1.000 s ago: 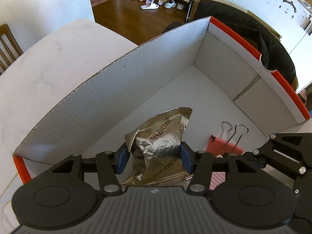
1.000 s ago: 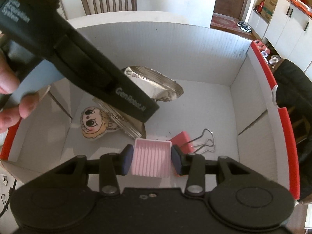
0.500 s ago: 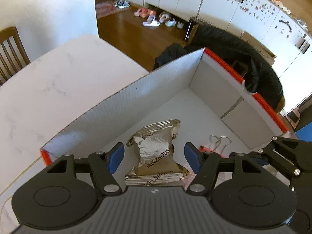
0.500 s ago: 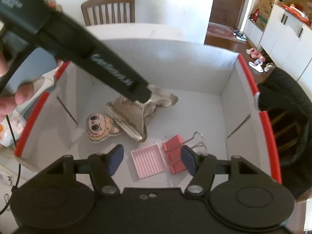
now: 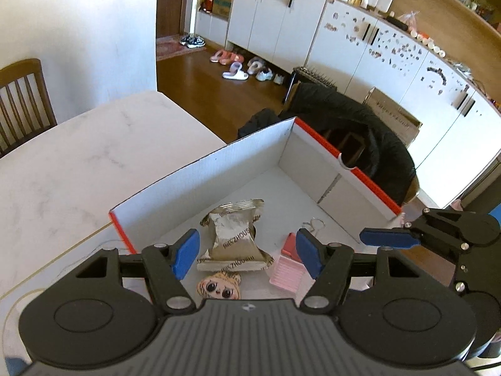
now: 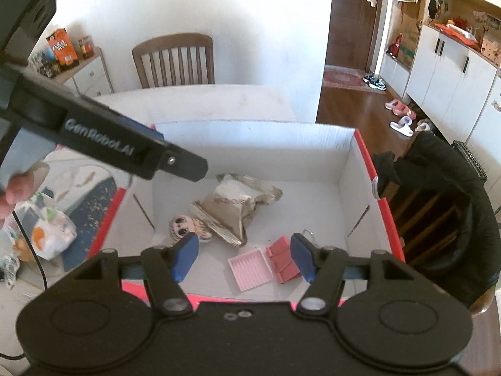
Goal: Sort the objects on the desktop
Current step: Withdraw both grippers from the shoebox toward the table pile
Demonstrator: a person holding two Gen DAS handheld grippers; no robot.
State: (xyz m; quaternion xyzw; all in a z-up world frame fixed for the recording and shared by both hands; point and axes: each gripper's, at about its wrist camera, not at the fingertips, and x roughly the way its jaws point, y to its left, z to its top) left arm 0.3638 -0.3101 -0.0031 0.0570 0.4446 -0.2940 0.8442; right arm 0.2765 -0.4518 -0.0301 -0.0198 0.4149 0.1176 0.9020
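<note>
Both claws hang released and empty above the box [image 6: 363,147]; the left gripper [image 5: 247,252] over the foil packet [image 5: 235,238], lying lengthwise away from it; the right gripper [image 6: 244,257] over the pink comb [image 6: 250,268] beside the binder clip [image 6: 285,261].

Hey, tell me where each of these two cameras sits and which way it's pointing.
Left wrist: on the left gripper, looking down into the white box; its open jaws show, and the right gripper.
Right wrist: on the right gripper, looking down into the box from the near side; open jaws, the left gripper's body, and fingers.
Shared: foil packet, pink tray, red binder clip, cartoon sticker.
</note>
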